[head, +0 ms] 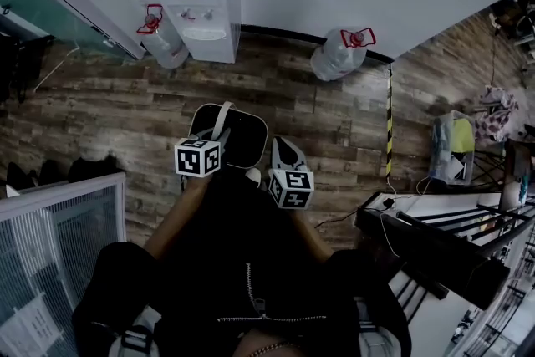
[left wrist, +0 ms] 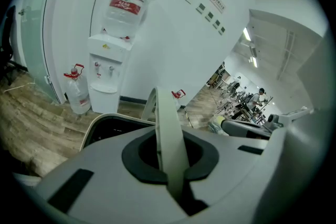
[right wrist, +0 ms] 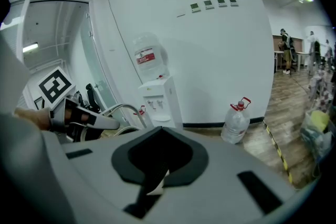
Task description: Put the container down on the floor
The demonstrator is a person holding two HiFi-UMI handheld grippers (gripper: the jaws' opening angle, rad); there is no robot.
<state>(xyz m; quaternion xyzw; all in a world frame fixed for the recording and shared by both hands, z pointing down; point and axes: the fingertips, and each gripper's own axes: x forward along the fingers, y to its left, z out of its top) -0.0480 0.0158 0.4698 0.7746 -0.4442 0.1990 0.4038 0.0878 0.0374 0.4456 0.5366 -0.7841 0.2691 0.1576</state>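
Observation:
The container [head: 244,143] is a dark bin with a white rim and a white bail handle [head: 224,116]; it hangs above the wooden floor in front of the person. My left gripper [head: 219,132] is shut on that handle. In the left gripper view the handle [left wrist: 167,128] runs straight up between the jaws of the left gripper [left wrist: 170,152], and the bin's rim [left wrist: 100,119] shows below on the left. My right gripper [head: 286,151] hangs just right of the bin, shut, with nothing held. Its own view shows the right gripper [right wrist: 160,165] closed and the left gripper [right wrist: 84,122] off to the left.
A white water dispenser [head: 201,8] stands against the far wall with water jugs [head: 338,54] on the floor either side. A glass partition [head: 58,238] is close on the left, a black rack [head: 435,238] on the right. Bags [head: 456,146] lie beyond striped floor tape [head: 389,130].

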